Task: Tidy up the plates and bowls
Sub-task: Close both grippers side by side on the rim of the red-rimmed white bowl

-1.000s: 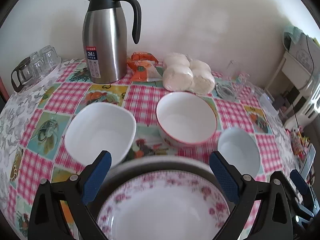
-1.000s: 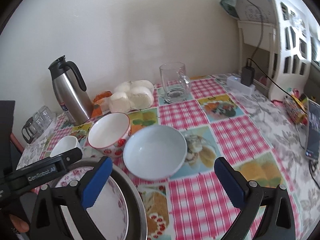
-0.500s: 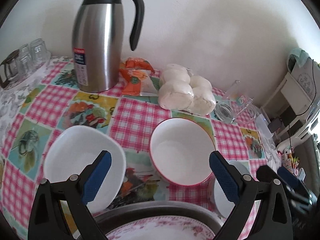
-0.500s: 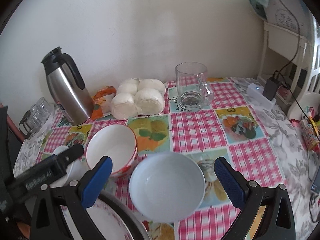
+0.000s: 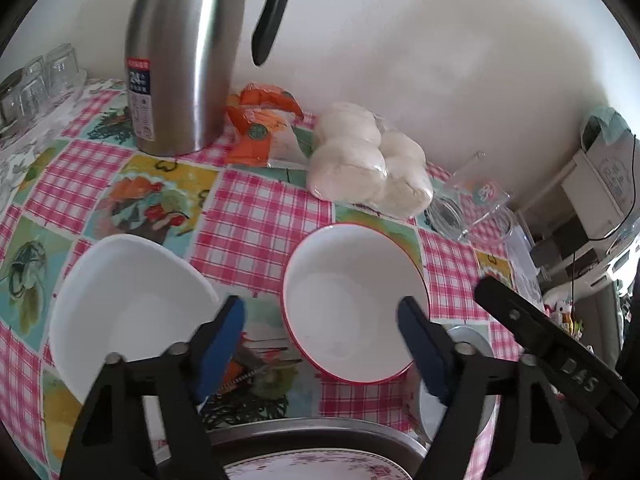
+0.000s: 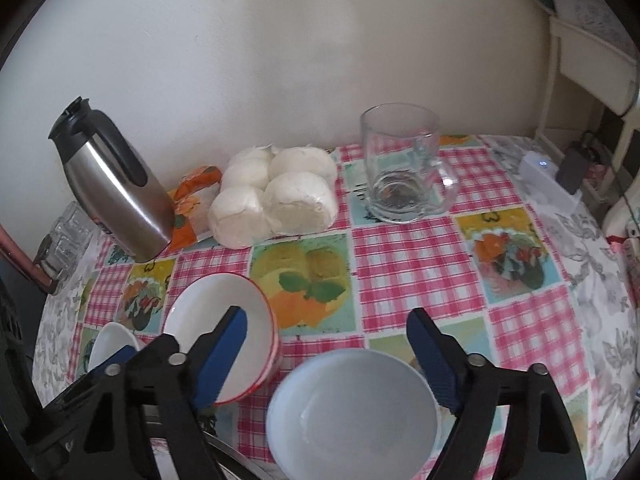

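Left wrist view, left to right: glass cups [image 5: 36, 80] at the table's far left edge, steel thermos [image 5: 180, 60] upright behind, orange snack packet [image 5: 260, 128] beside it, bagged white buns [image 5: 368, 168], clear glass mug [image 5: 472, 216] at right. On the checked tablecloth [image 5: 256, 216] sit a white squarish bowl [image 5: 128, 312] at left, a red-rimmed bowl [image 5: 352, 304] in the middle, and a pale blue bowl [image 5: 468, 360] mostly hidden at right. A floral plate [image 5: 316, 468] in a metal pan [image 5: 320, 436] shows at the bottom edge.

The left gripper [image 5: 320, 324] hovers over the red-rimmed bowl. Its jaws have just been closing but are still apart, with nothing pinched.

Right wrist view: the right gripper [image 6: 326, 336] hangs above the pale blue bowl's far rim. Its jaws have also just been closing, yet stay released and grasp nothing.
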Motion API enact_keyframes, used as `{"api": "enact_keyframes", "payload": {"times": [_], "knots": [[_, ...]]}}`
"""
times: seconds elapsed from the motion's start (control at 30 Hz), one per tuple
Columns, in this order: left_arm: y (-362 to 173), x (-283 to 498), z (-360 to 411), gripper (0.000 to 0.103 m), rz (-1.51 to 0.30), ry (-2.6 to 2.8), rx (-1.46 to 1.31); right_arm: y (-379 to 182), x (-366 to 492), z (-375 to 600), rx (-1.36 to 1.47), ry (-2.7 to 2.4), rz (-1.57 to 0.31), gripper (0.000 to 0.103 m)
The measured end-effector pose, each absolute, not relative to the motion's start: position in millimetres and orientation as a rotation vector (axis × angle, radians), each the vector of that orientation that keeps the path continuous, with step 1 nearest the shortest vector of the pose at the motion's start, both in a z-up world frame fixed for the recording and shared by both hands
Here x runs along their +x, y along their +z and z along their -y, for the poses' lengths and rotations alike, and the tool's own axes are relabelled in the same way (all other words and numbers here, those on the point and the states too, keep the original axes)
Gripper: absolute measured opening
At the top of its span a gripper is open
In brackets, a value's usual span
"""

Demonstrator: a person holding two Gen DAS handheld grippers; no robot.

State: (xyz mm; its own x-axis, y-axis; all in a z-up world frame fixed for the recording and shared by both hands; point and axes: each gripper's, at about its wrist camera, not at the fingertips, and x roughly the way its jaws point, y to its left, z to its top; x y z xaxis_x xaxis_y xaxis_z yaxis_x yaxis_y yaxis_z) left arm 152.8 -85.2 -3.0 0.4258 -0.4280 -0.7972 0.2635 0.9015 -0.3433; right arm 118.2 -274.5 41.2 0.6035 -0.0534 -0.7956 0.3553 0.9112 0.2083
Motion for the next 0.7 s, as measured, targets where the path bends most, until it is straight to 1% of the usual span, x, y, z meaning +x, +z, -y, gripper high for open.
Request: {"api": "enact_keyframes", "payload": {"times": [0.07, 0.2, 0.23, 0.27, 0.33, 0.4, 0.43, 0.53, 0.57, 0.7], "knots": [[-7.8, 153.9, 87.6, 0.062, -1.067, -0.428, -0.166, 36.3, 125.2, 268.7, 0.342, -0.223, -0.915, 0.073], [-22.5, 156.6, 91.0, 0.052, -1.127, -0.436, -0.175, 22.3, 136.8, 258.9, 0.328, -0.189, -0.952, 0.06], [-25.5, 156.9, 91.9, 0.048, -1.137, -0.437, -0.174, 19.1, 138.9, 257.4, 0.326, -0.182, -0.959, 0.055], [-27.8, 157.0, 92.9, 0.044, -1.142, -0.43, -0.166, 16.2, 140.9, 255.5, 0.324, -0.177, -0.965, 0.053], [-28.8, 157.5, 93.6, 0.041, -1.135, -0.416, -0.147, 9.5, 145.5, 251.6, 0.318, -0.166, -0.981, 0.043], [-29.1, 158.2, 91.8, 0.04, -1.132, -0.419, -0.157, 4.8, 149.3, 248.7, 0.305, -0.164, -0.995, 0.037], [-29.4, 158.6, 91.4, 0.037, -1.131, -0.419, -0.156, 1.8, 152.0, 247.2, 0.296, -0.163, -1.002, 0.034], [-31.1, 160.3, 93.0, 0.029, -1.123, -0.401, -0.13, -6.0, 158.3, 245.7, 0.291, -0.168, -1.026, 0.026], [-31.6, 160.6, 93.2, 0.027, -1.119, -0.395, -0.122, -8.1, 159.9, 245.6, 0.292, -0.169, -1.032, 0.026], [-32.7, 162.2, 93.7, 0.025, -1.109, -0.377, -0.098, -18.4, 165.4, 245.1, 0.293, -0.174, -1.06, 0.022]]}}
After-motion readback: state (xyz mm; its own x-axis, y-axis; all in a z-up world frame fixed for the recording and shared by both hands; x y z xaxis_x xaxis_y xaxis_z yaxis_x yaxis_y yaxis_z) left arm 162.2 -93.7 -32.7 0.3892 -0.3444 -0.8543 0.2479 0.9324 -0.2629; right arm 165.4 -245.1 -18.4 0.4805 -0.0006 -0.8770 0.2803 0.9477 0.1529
